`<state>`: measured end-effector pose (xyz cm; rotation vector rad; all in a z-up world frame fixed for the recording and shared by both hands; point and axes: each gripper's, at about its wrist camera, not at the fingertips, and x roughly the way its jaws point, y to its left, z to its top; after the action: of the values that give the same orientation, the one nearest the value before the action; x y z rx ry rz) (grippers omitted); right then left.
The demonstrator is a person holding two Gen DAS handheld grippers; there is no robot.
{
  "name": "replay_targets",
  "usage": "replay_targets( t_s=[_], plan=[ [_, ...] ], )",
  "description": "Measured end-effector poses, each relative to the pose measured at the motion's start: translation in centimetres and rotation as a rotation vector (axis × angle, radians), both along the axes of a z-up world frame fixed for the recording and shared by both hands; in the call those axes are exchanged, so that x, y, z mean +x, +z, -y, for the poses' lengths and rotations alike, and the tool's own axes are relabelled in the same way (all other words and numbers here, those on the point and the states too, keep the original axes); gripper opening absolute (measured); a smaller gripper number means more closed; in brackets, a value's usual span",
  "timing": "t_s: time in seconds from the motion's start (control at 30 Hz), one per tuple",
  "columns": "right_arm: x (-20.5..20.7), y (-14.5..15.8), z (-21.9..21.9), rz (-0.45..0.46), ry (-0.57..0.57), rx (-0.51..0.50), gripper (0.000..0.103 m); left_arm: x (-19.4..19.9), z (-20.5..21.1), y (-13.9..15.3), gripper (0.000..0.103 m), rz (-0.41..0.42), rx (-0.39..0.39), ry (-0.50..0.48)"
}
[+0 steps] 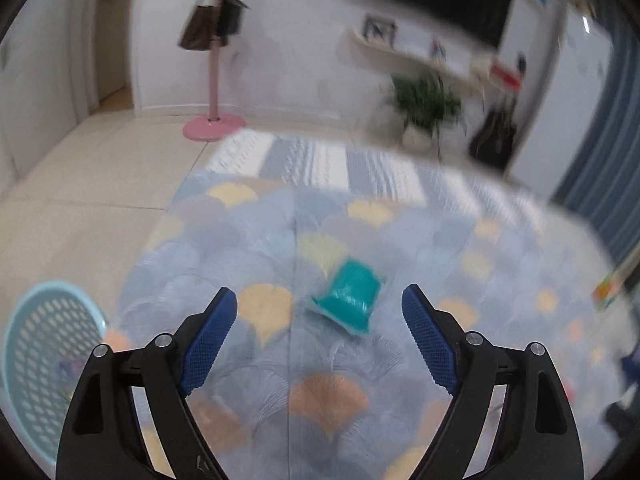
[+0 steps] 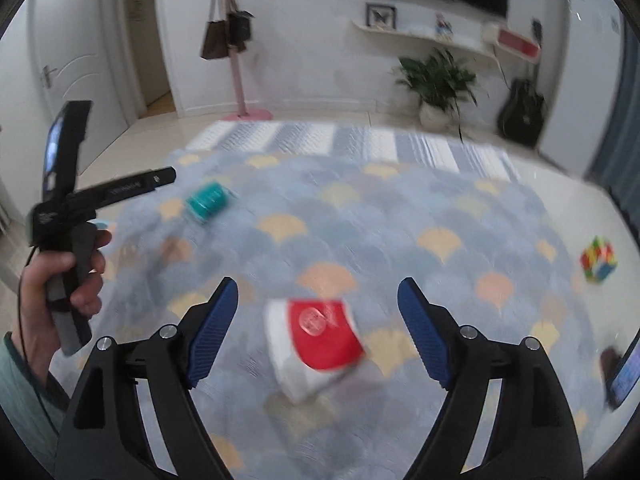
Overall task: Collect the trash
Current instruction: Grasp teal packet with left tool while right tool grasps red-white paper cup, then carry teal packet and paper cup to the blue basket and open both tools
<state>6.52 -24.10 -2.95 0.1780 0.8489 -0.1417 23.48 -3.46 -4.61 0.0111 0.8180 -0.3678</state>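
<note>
A teal wrapper (image 1: pixel 348 298) lies on the patterned rug (image 1: pixel 360 380), blurred. My left gripper (image 1: pixel 320 304) hovers over it, open, and the wrapper lies a little past the right-hand half of the gap. In the right wrist view the same teal wrapper (image 2: pixel 208 201) lies at the far left of the rug (image 2: pixel 400 240). A red and white packet (image 2: pixel 318 344) lies flat on the rug below my right gripper (image 2: pixel 318 296), which is open with nothing between its pads. A hand (image 2: pixel 52 288) holds the left gripper's handle at the left edge.
A light blue perforated basket (image 1: pixel 44 360) stands on the tiled floor at the rug's left edge. A colourful cube (image 2: pixel 599 264) lies at the rug's right side. A pink coat stand (image 1: pixel 214 120), a potted plant (image 2: pixel 438 88) and a guitar case (image 2: pixel 522 112) line the far wall.
</note>
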Motion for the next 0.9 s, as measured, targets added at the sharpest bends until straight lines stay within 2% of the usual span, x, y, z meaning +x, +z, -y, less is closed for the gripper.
replay_targets(
  t_s=[0.03,0.1,0.23,0.4,0.43,0.53,0.6,0.63,0.67,0.8,0.9],
  plan=[
    [-0.3,-0.6,0.5,-0.009,0.002,0.018,0.078,0.3,1.2,-1.2,0.083,-0.001,0.060,-0.011],
    [-0.2,-2.3,1.2,-0.027,0.028,0.057,0.079,0.7,1.8,-2.3,0.083,-0.004,0.105,-0.006],
    [0.7,-4.8,0.1,-0.090,0.081,0.055,0.083,1.9,2.2,-3.6,0.083,-0.036,0.069,0.012],
    [0.9,-6.4,-1.7,-0.127,0.142,-0.015,0.083,2.2,3.4,-4.1,0.082,-0.043,0.115,-0.014],
    [1.2,-6.8,-1.9,-0.137,0.142,-0.038,0.083,2.3,3.6,-4.2,0.080,-0.043,0.130,-0.013],
    [1.1,-7.0,-2.2,-0.138,0.141,-0.063,0.083,2.3,4.3,-4.4,0.064,-0.043,0.151,-0.020],
    [0.9,-6.8,-2.2,-0.134,0.136,-0.076,0.082,2.1,4.8,-4.3,0.057,-0.032,0.160,-0.026],
    [0.9,-6.7,-2.1,-0.133,0.135,-0.081,0.081,2.0,5.0,-4.4,0.043,-0.034,0.160,-0.039],
    [0.8,-6.7,-2.1,-0.131,0.140,-0.087,0.080,2.0,5.2,-4.4,0.039,-0.041,0.157,-0.045],
    [0.5,-6.4,-1.9,-0.125,0.128,-0.093,0.076,1.5,5.3,-4.0,0.037,-0.029,0.132,-0.052],
    [0.5,-5.8,-1.8,-0.110,0.118,-0.088,0.075,0.9,4.6,-2.8,0.036,-0.017,0.071,-0.052]
  ],
)
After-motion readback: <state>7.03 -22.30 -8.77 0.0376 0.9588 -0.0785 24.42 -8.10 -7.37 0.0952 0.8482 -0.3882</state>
